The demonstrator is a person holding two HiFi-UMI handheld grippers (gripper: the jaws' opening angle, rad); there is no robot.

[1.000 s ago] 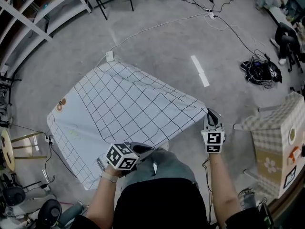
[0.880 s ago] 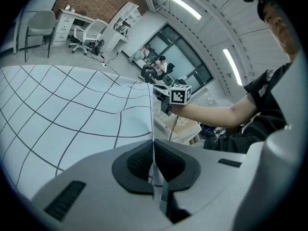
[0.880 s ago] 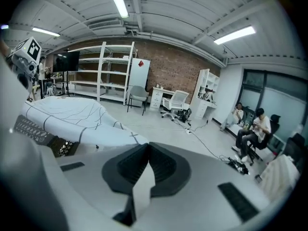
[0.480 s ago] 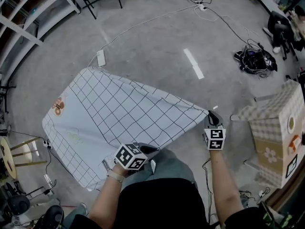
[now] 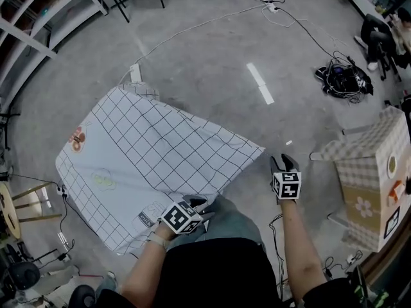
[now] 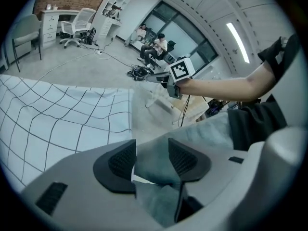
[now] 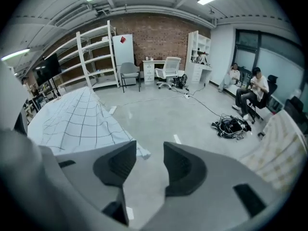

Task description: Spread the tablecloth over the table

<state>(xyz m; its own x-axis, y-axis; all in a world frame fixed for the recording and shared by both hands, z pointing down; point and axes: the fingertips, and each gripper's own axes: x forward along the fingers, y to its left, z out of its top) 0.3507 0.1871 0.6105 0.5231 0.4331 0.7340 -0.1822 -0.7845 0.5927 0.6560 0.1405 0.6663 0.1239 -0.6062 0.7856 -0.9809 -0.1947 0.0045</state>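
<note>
Opening empty, both tools [image 5: 196, 204] [image 5: 281, 162] sit just right of the tablecloth [image 5: 148, 153].

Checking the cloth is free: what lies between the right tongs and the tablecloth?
Only bare floor, in the head view. The right tongs, jaws just opened with nothing between them, stand clear of the tablecloth.

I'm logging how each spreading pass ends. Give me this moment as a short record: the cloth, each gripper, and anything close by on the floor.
cloth: grid-pattern tablecloth spread flat on top, sides hanging down
left gripper: jaws apart, just been opening; nothing pinched, only the person's trousers show through the gap
right gripper: jaws apart, just been opening; empty, bare floor between them, cloth corner off to the side
nearby: power strip on the floor past the cloth's far corner
</note>
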